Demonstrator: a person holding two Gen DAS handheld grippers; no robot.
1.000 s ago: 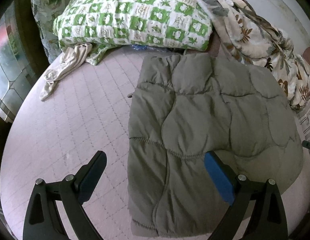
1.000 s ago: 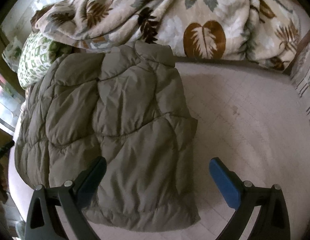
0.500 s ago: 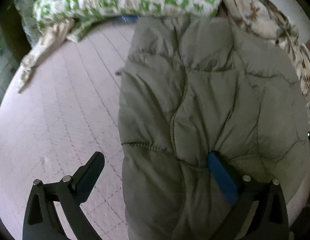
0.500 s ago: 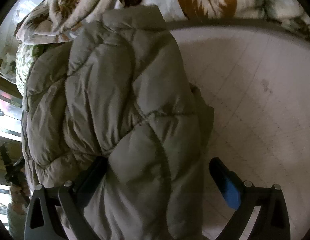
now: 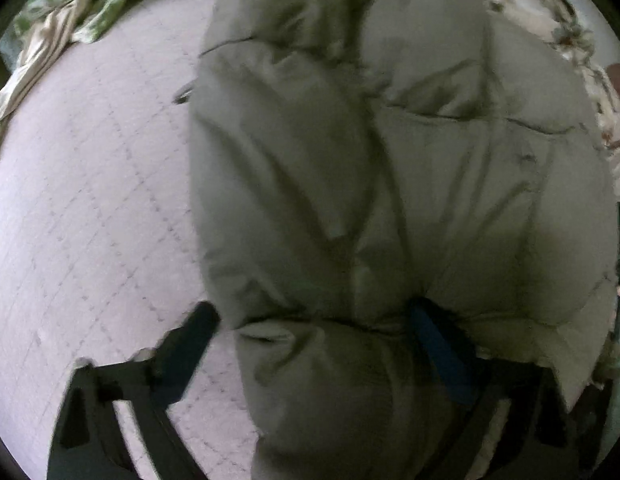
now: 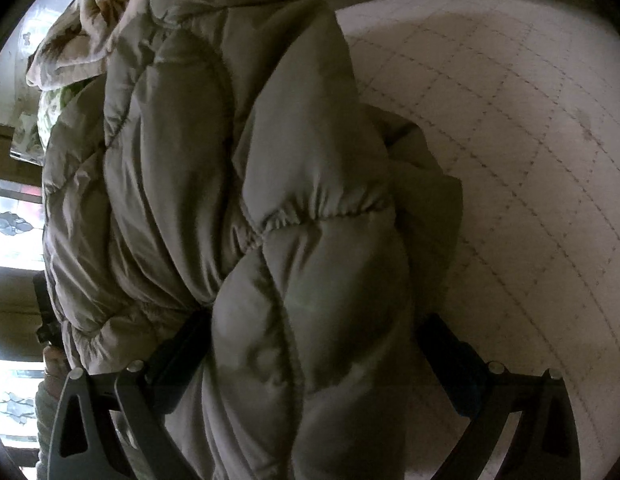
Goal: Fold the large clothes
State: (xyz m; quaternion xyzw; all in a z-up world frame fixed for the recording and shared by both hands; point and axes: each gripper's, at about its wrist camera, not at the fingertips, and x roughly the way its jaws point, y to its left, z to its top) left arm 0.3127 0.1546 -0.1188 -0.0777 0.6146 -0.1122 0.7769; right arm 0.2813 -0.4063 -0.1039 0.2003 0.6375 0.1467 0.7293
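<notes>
An olive-grey quilted puffer jacket [image 5: 390,184] lies on the pale pink quilted bed [image 5: 89,200] and bulges up close to both cameras. My left gripper [image 5: 314,332] is open, its jaws wide apart astride the jacket's near left edge, the puffy fabric filling the gap. My right gripper [image 6: 314,344] is open too, astride the jacket's [image 6: 237,200] near right edge, with a thick fold between the jaws. The jaws have not closed on the fabric in either view.
A green-and-white patterned pillow [image 5: 93,4] and a beige cloth [image 5: 33,52] lie at the far left of the bed. A leaf-print blanket [image 6: 85,20] is heaped behind the jacket. Bare mattress [image 6: 510,160] spreads to the right. A window is at the left.
Both grippers have moved forward and down onto the jacket's near edge. The fabric now sits between the open jaws and fills most of each view.
</notes>
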